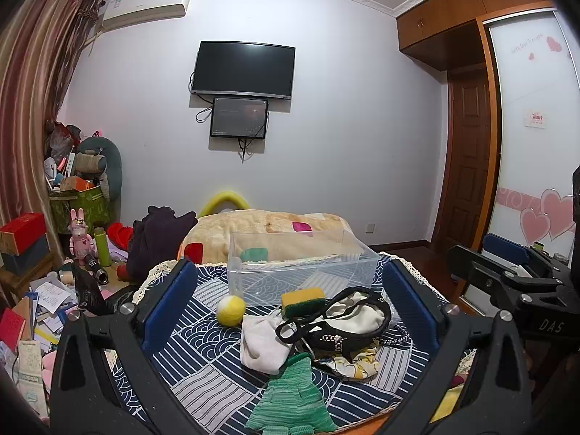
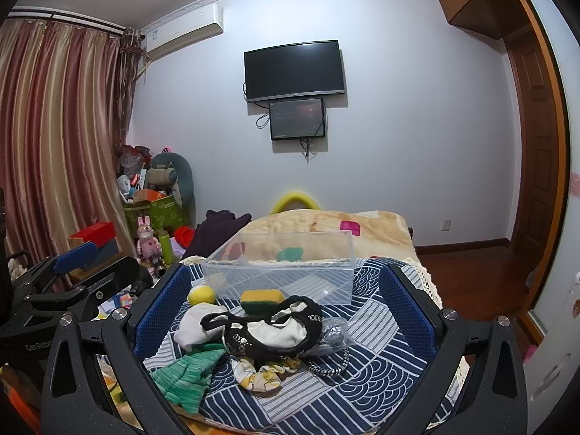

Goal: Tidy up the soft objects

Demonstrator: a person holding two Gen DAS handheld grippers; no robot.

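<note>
On a blue patterned cloth lie a yellow-white ball, a yellow-green sponge, a white cloth, a black-and-white bag, a green knit glove and a yellow floral scrunchie. A clear plastic bin stands behind them, with nothing in it. The same items show in the right wrist view: ball, sponge, bag, glove, bin. My left gripper and right gripper are both open and empty, held above the pile.
A bed with a beige blanket lies behind the bin. Cluttered boxes, toys and papers fill the floor at left. A wardrobe and door stand at right. The right gripper shows at the left view's right edge.
</note>
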